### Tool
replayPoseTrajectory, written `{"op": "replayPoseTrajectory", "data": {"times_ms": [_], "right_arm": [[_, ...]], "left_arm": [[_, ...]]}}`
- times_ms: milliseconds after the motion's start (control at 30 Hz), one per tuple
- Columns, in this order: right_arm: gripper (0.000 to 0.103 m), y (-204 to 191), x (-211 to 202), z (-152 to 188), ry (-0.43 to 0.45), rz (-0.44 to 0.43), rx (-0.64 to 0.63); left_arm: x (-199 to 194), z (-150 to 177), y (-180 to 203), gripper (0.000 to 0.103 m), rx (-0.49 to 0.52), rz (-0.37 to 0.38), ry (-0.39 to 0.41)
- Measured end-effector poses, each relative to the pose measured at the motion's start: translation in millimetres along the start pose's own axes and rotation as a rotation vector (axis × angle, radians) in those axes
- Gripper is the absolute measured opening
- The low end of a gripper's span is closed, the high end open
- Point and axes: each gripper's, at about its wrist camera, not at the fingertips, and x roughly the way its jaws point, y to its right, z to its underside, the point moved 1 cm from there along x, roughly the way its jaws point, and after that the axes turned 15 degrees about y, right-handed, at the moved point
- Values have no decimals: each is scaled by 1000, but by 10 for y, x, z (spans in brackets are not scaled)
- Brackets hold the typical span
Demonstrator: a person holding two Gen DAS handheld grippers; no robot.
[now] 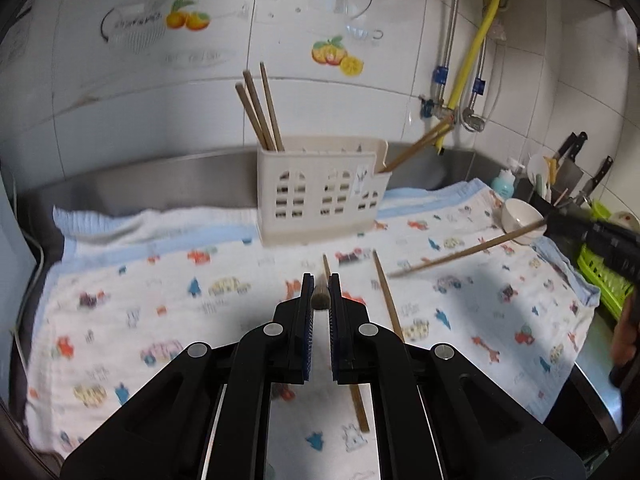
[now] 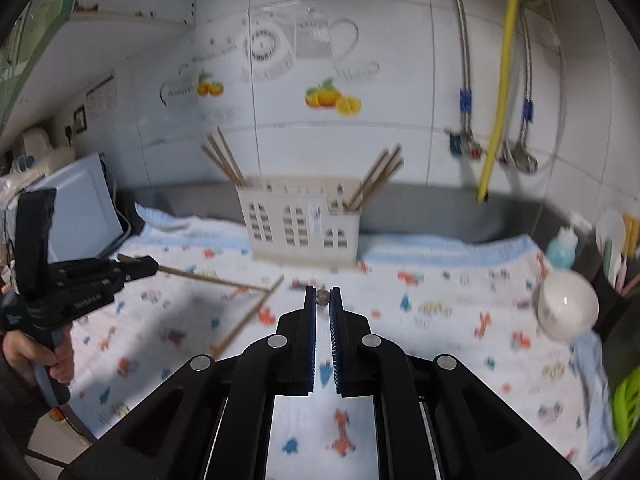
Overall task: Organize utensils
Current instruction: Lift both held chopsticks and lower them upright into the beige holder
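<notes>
Left wrist view shows the left hand-held gripper (image 1: 320,294) pinching one brown wooden chopstick (image 1: 320,296) end-on, the right hand-held gripper (image 2: 323,298) pinching another, with the cream plastic holder (image 1: 320,196) straight ahead, so either thin stick could twist, slip and miss.
</notes>
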Motion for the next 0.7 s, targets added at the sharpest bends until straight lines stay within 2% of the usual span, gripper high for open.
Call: {"op": "replayPoseTrajectory", "data": {"times_ms": [200, 567, 700], "right_arm": [[6, 41, 124, -500, 15, -59, -27], [6, 54, 453, -1367, 100, -75, -58], [6, 62, 582, -1620, 138, -51, -83]], "left_arm": [[66, -290, -5, 5, 13, 28, 21], [263, -853, 105, 5, 59, 71, 68], [302, -1112, 124, 5, 66, 83, 104]]}}
